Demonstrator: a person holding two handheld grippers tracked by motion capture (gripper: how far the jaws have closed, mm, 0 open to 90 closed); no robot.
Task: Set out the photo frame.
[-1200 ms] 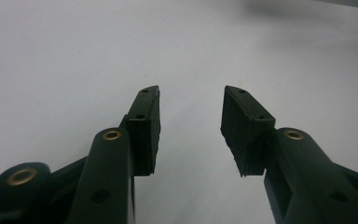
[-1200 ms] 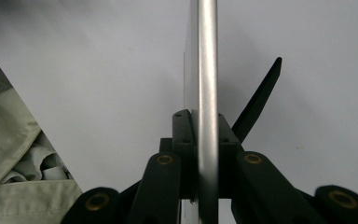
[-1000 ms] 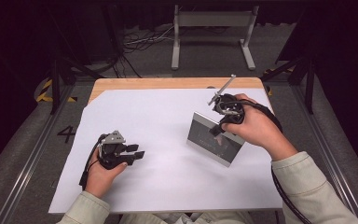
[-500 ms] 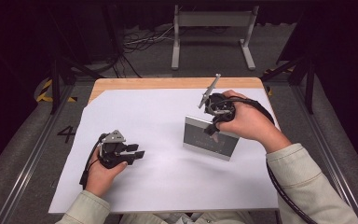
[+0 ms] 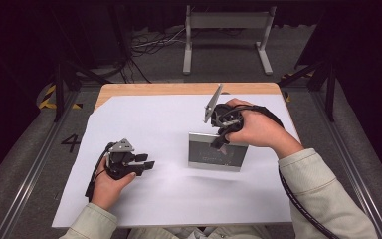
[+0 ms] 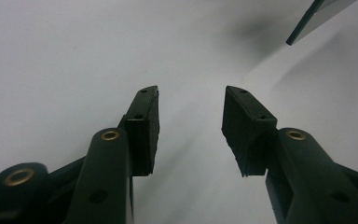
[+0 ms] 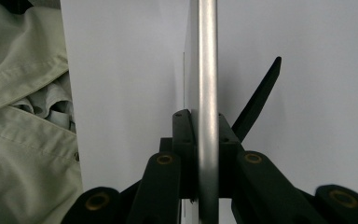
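Shifted leftward since before, the right gripper point(image 5: 219, 133) clamps its jaws on the silver-edged frame point(image 5: 216, 154), while the left gripper point(image 5: 146, 163) rests with jaws parted over the table point(image 5: 169, 194).

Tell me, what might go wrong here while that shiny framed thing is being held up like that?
The right gripper pinches the silver frame only along its thin top rim, seen edge-on between the jaws in the right gripper view, so it could slip or swing. The frame's black prop leg hangs folded out and might catch the white table if set down. The left gripper rests open, well aside, so it probably couldn't catch a fall.
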